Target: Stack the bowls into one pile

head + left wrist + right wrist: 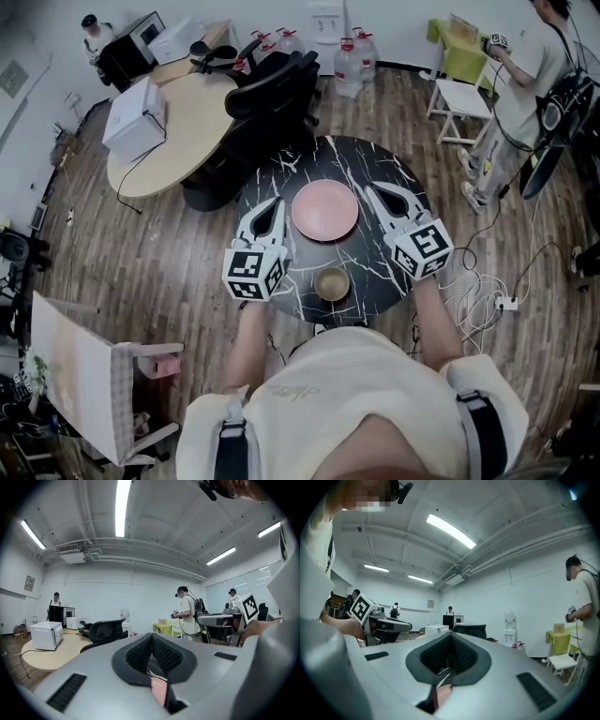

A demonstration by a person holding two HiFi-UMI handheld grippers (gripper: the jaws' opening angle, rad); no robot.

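Left gripper and right gripper jaws shut, empty, flanking pink bowl; I'd open one, pinch small bowl rim, set it centred inside.

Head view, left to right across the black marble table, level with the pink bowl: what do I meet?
left tool, shut → pink bowl → right tool, shut. The small brown bowl is left out: it sits nearer the person, in line with the pink one.
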